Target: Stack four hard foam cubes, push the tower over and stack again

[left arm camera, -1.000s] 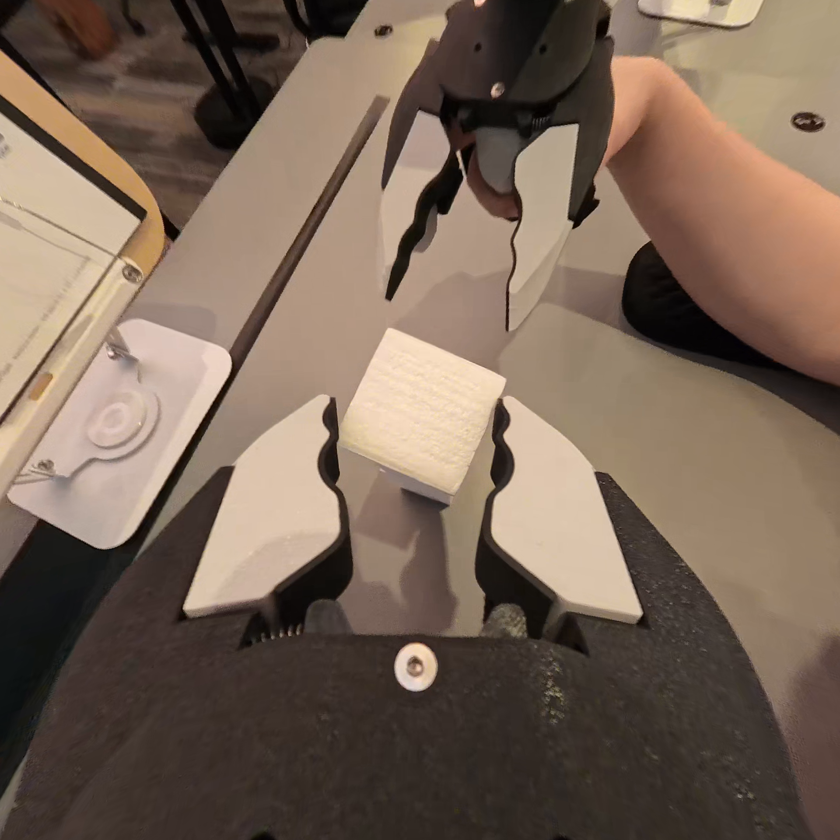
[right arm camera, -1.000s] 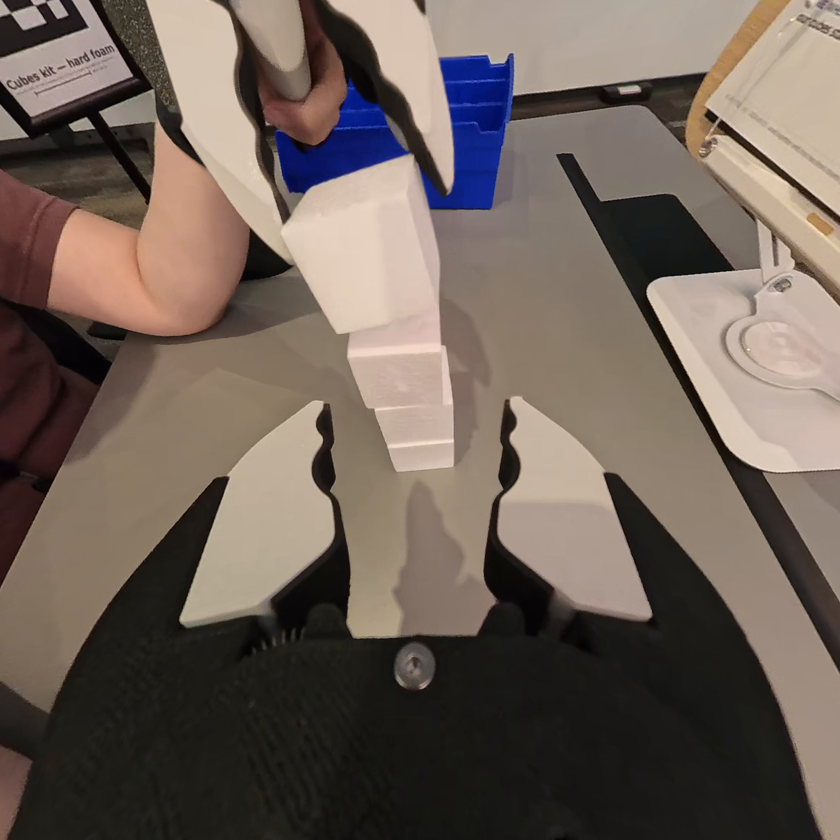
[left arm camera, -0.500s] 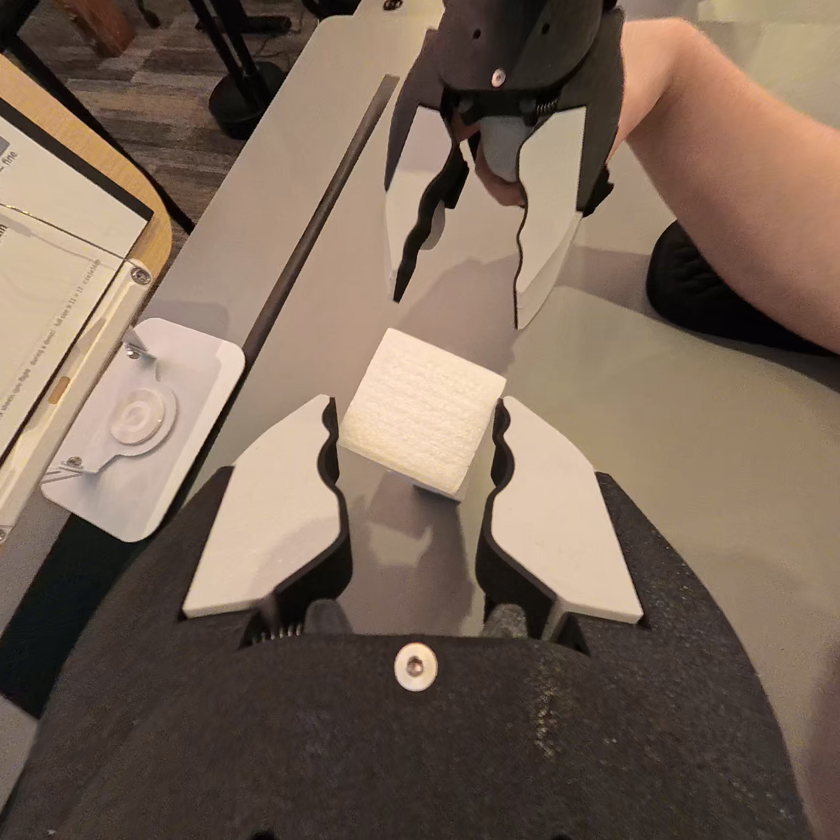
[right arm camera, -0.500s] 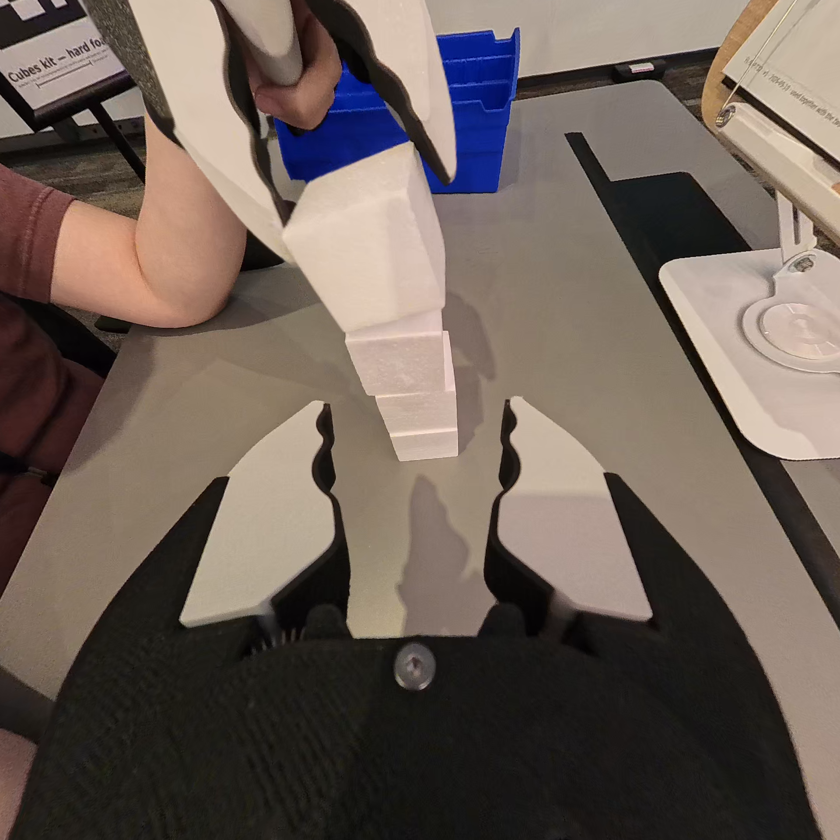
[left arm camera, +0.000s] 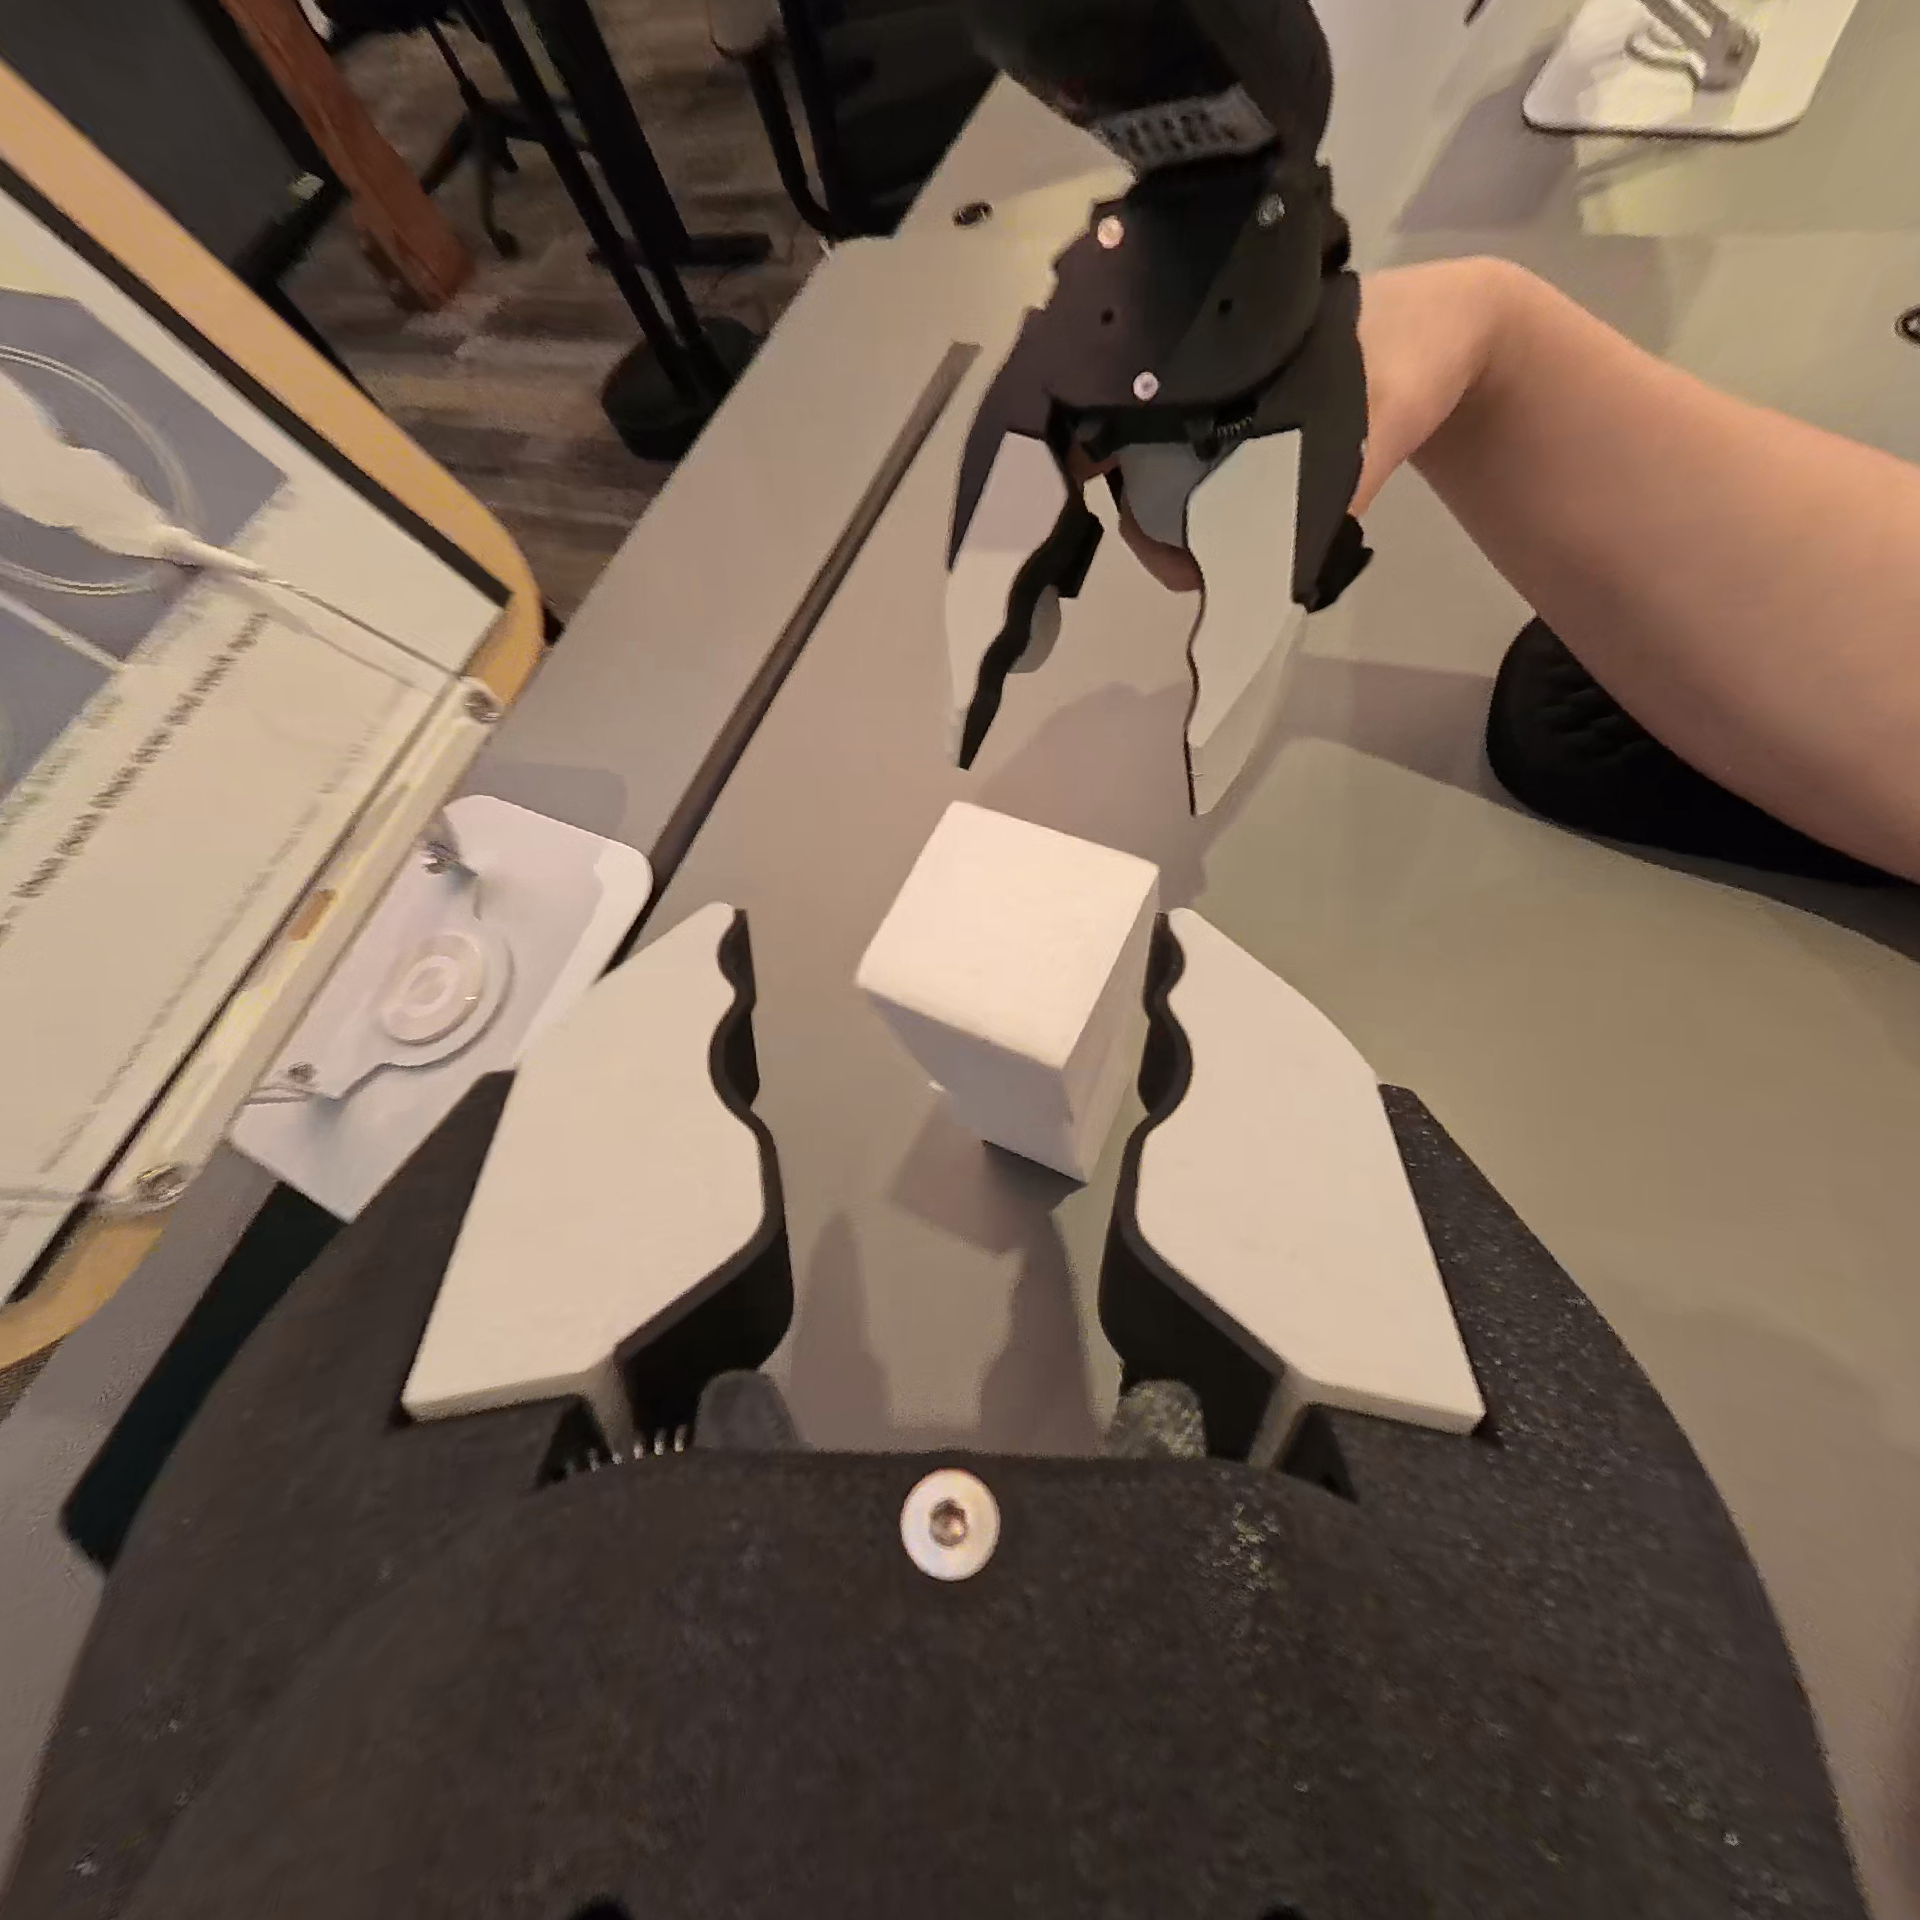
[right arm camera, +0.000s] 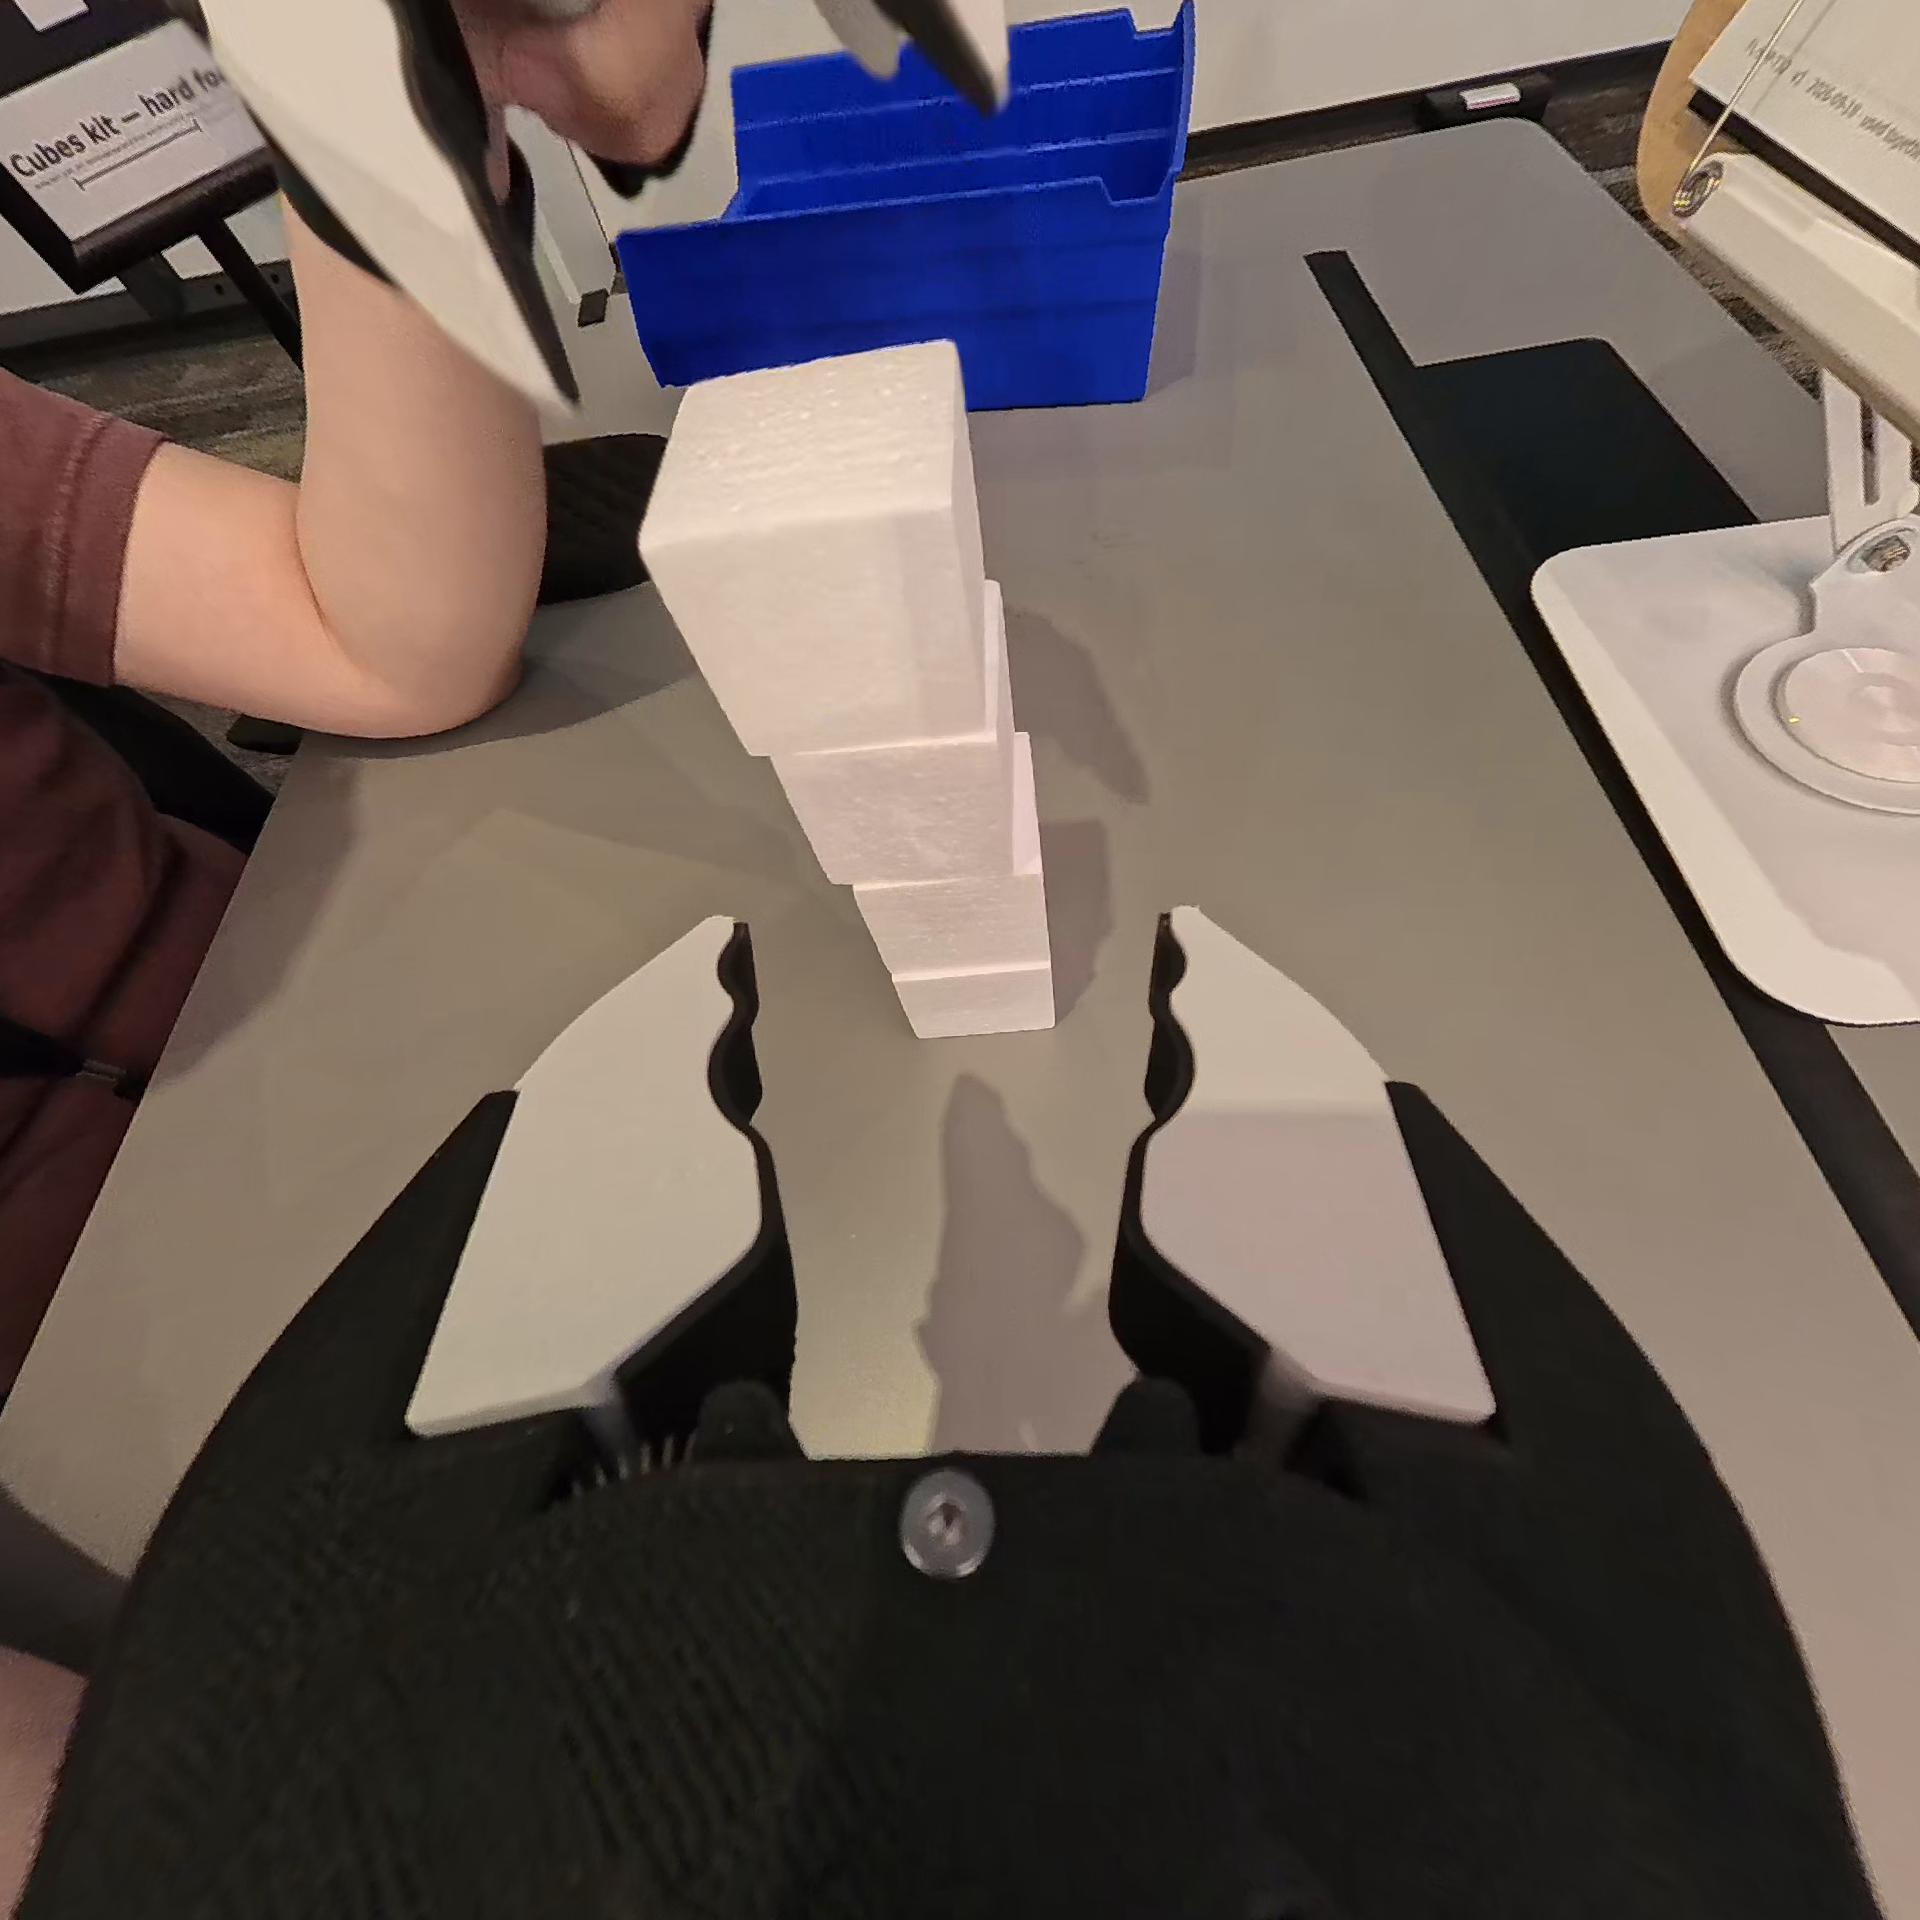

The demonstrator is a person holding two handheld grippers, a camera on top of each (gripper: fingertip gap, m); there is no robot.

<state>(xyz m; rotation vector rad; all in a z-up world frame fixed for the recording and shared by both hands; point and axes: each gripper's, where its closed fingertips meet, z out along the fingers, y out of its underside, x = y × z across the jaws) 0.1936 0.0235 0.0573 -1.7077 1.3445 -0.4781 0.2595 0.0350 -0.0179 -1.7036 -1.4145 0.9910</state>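
Note:
Four white hard foam cubes stand as a tower (right arm camera: 914, 810) on the grey table (right arm camera: 1299, 727), slightly staggered. The top cube (right arm camera: 821, 561) rests on the others and also shows from above in the left wrist view (left arm camera: 1008, 966). My left gripper (left arm camera: 948, 914) is open and empty, and sits above the top cube with its fingers apart on either side. In the right wrist view it (right arm camera: 774, 249) hangs clear above the tower. My right gripper (right arm camera: 953, 920) is open and empty, low on the near side of the tower's base. It faces me in the left wrist view (left arm camera: 1081, 779).
A blue bin (right arm camera: 935, 270) stands behind the tower. A white stand base (right arm camera: 1714, 779) holding a framed sheet is at the table's right edge, beside a dark slot (right arm camera: 1558, 436). A person's forearm (right arm camera: 395, 603) rests on the table to the left. A sign stand (right arm camera: 114, 156) is at far left. It is some 5 centimetres from my left tips to the top cube (right arm camera: 821, 561).
My left gripper opened, let go of the top cube and rose off it. The cube now rests on the tower. My right gripper stayed open in about the same place.

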